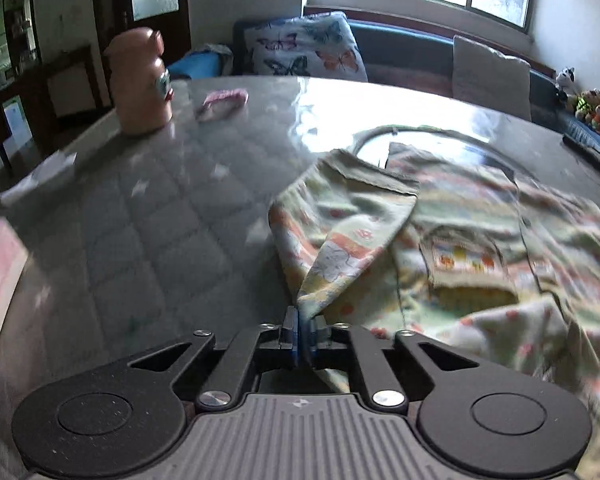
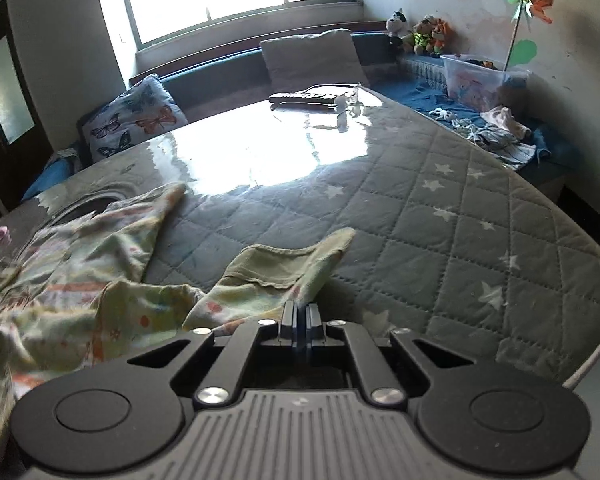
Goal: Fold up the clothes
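While both tools grip cloth, the table (image 2: pixel 440 216), under a quilted star-print cover and a shiny clear sheet, fills most of each view and carries the garment (image 1: pixel 480 240), a small printed piece in pale green, orange and yellow. It lies crumpled rather than flat: right of the left tool (image 1: pixel 300 322) and left of the right tool (image 2: pixel 301 314), so the bulk sits between the two. Its long axis seems to run from one tool to the other, though the folds make that hard to judge.

The left tool's jaws are pressed together on a sleeve-like end that rises in a cone from the pinch. The right tool's jaws are likewise closed on a hemmed corner of the same garment, which stands up just beyond them. Any flattening or fold probably depends on drawing these two held ends apart along that axis; each hand is already at its own end.

At the far right, on the bench, a clear plastic bin (image 2: pixel 476 80) holds what look like toys or clothes, too small to tell. A pink bottle (image 1: pixel 140 80) stands at the table's far left.
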